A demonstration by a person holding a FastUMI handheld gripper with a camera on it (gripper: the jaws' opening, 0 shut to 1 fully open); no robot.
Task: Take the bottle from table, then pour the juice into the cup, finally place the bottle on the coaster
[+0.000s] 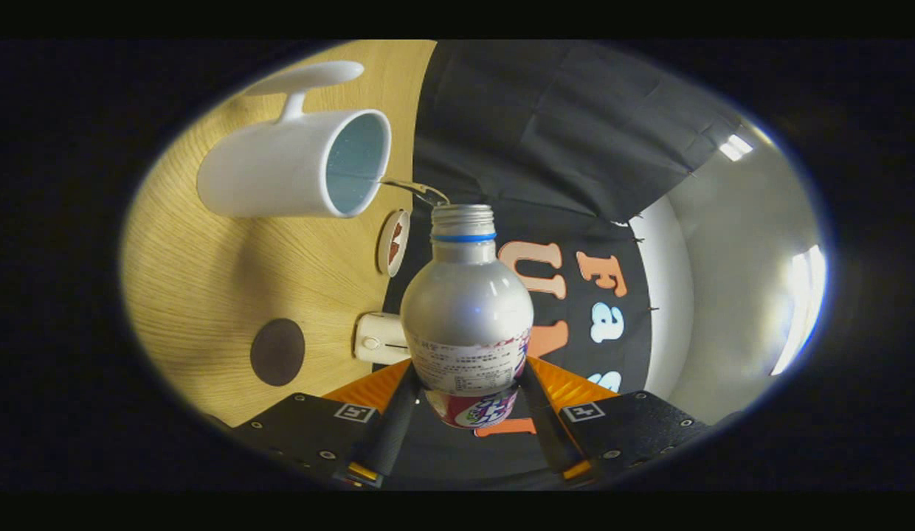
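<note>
Gripper view: tilted jaws clamping bottle [466,310]

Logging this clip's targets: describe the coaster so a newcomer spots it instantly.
On the wooden table, look past the white mug, nearer the tongs, shut on the bottle. The coaster is the flat dark-brown disc, unlike the small pale, patterned disc further on.

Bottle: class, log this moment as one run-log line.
tongs shut on bottle | bottle tipped, thin stream entering cup | coaster bare | step: pouring
</note>
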